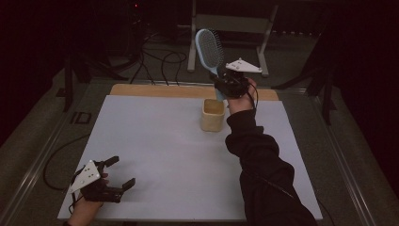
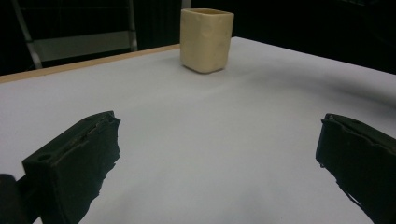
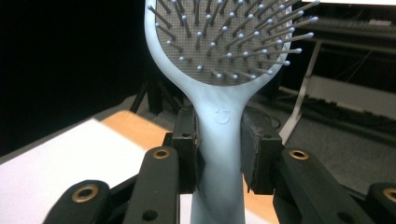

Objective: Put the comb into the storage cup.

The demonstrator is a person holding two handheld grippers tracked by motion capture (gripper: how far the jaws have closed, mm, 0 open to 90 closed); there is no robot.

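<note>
A light blue hairbrush (image 1: 209, 47) stands upright in the air above the far side of the table, bristles facing the camera. My right gripper (image 1: 227, 84) is shut on its handle; in the right gripper view the black pads (image 3: 187, 149) press both sides of the hairbrush (image 3: 219, 121). Just below and left of it a cream square cup (image 1: 212, 114) stands on the white table sheet (image 1: 160, 150). My left gripper (image 1: 120, 172) rests at the near left corner, open, with nothing between its fingers. From the left gripper view the cup (image 2: 205, 39) stands far ahead.
A wooden strip (image 1: 155, 90) borders the sheet's far edge. Behind the table are black cables (image 1: 160, 61) on the floor and a grey metal frame (image 1: 230, 28). Dark surroundings flank both sides.
</note>
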